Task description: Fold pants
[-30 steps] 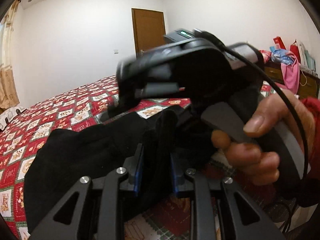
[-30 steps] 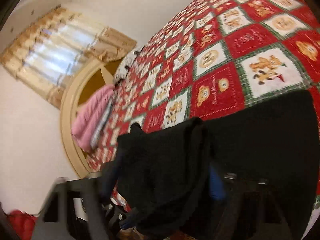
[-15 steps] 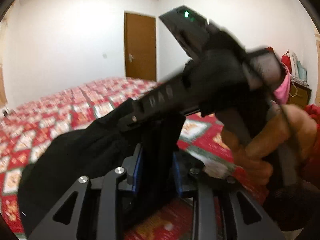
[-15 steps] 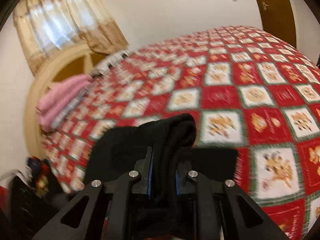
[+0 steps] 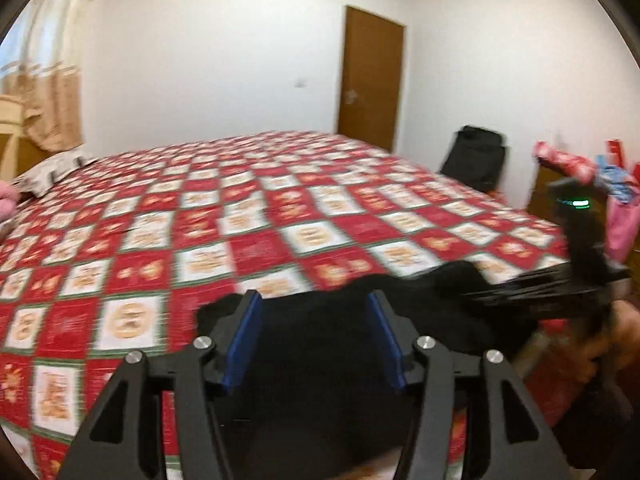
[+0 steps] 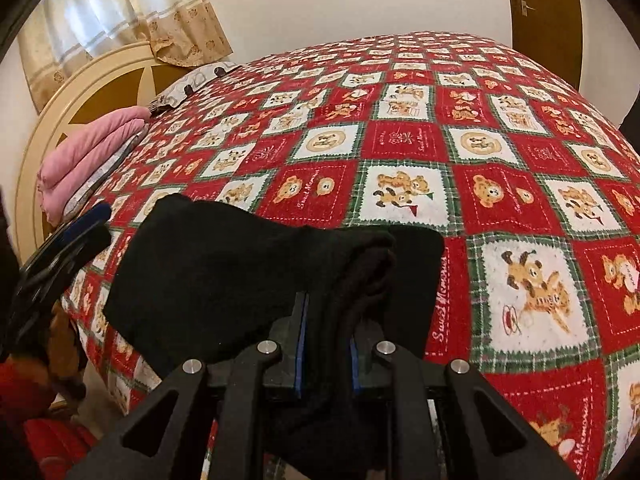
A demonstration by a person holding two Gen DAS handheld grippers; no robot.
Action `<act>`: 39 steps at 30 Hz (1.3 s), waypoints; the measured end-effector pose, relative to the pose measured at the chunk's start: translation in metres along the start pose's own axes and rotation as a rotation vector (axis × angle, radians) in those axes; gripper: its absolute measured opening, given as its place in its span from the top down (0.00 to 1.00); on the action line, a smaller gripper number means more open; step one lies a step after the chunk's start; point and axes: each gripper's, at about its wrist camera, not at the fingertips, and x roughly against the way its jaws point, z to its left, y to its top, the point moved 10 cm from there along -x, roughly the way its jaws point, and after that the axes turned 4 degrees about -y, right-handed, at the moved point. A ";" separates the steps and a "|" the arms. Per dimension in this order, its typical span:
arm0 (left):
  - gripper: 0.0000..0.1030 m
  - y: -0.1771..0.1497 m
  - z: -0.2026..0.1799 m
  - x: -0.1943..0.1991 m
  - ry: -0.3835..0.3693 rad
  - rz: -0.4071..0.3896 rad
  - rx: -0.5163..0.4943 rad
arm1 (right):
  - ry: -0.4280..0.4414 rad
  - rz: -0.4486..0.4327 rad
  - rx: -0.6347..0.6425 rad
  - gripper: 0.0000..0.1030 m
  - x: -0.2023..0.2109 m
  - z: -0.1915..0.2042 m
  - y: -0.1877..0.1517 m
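The black pants (image 6: 224, 264) lie folded on the red patchwork bedspread (image 6: 400, 140) near the bed's front edge. My right gripper (image 6: 326, 320) is shut on a thick bunched fold of the pants. In the left wrist view the pants (image 5: 320, 360) lie under my left gripper (image 5: 316, 340), which is open with its blue pads wide apart and nothing between them. The right gripper's body (image 5: 576, 264) shows at the right of that view. The left gripper's finger (image 6: 68, 240) shows at the left edge of the right wrist view.
A pink folded blanket (image 6: 84, 160) and a pillow (image 6: 192, 84) lie by the cream headboard (image 6: 80, 92). A brown door (image 5: 370, 80), a black chair (image 5: 476, 160) and a dresser with clothes (image 5: 580, 176) stand past the bed.
My left gripper has let go of the pants and opened wide. The pants have come down from the air onto the bed. My right gripper stays shut on the fold.
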 end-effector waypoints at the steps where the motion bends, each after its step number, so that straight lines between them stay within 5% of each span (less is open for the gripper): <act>1: 0.44 -0.007 0.008 -0.001 0.020 0.018 -0.003 | -0.004 -0.001 0.007 0.84 0.002 0.000 0.001; 7: 0.44 -0.063 0.030 -0.025 0.100 0.175 0.010 | -0.049 -0.021 0.056 0.83 0.002 0.000 0.012; 10: 0.41 -0.084 0.031 -0.022 0.161 0.173 0.012 | -0.047 0.005 0.037 0.68 -0.018 -0.003 0.003; 14: 0.35 -0.082 0.038 -0.013 0.189 0.187 0.033 | -0.002 -0.004 -0.069 0.60 -0.003 -0.014 0.011; 18: 0.35 -0.076 0.045 0.000 0.153 0.202 0.053 | -0.073 -0.159 -0.156 0.57 0.048 -0.029 0.026; 23: 0.32 -0.034 0.070 0.005 0.199 0.113 0.023 | 0.003 -0.222 0.004 0.57 0.061 0.038 0.031; 29: 0.31 -0.004 0.091 -0.054 0.240 0.169 -0.018 | 0.116 -0.136 0.086 0.57 0.001 0.112 0.014; 32: 0.31 -0.016 0.099 -0.083 0.325 0.225 -0.070 | 0.085 -0.051 0.077 0.57 -0.037 0.114 -0.008; 34: 0.28 -0.028 0.112 -0.092 0.428 0.241 -0.128 | 0.088 -0.087 0.088 0.57 -0.036 0.110 -0.020; 39: 0.28 -0.044 0.174 -0.089 0.516 0.301 0.164 | 0.055 -0.070 0.181 0.57 -0.023 0.108 -0.038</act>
